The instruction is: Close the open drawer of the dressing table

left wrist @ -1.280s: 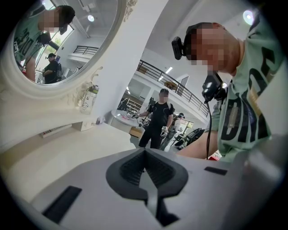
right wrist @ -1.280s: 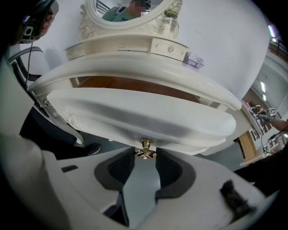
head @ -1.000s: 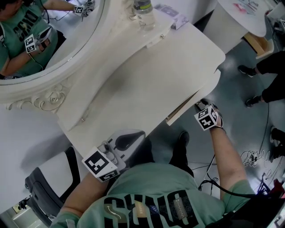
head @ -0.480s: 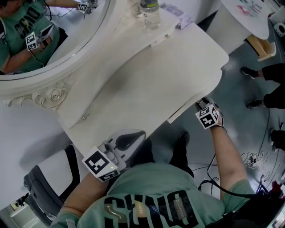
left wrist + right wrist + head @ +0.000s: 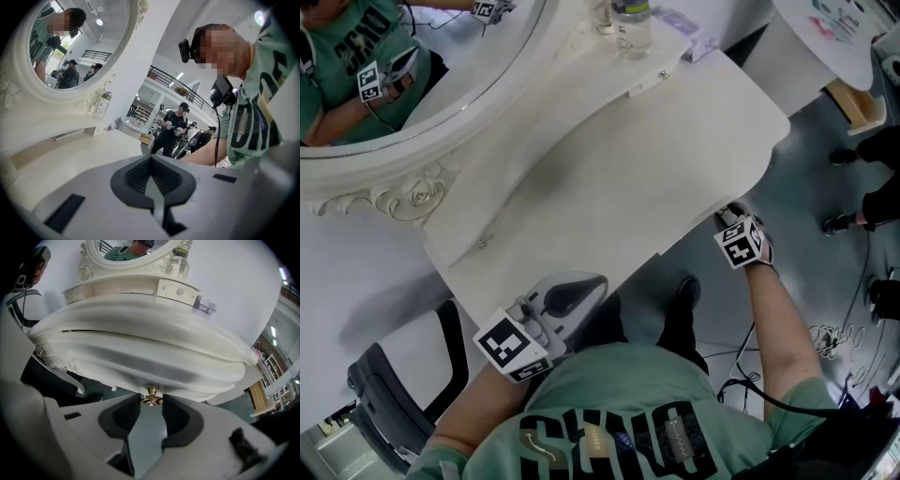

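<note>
Right gripper [image 5: 151, 401], lower centre of its own view: jaws clamped on the small brass knob [image 5: 151, 394] of the drawer [image 5: 140, 369]. The drawer front sits in beneath the curved top edge of the dressing table [image 5: 609, 169], at the right of the head view. Left gripper [image 5: 151, 158], bottom left of the head view, at the table's near edge: jaws together, nothing between them.
</note>
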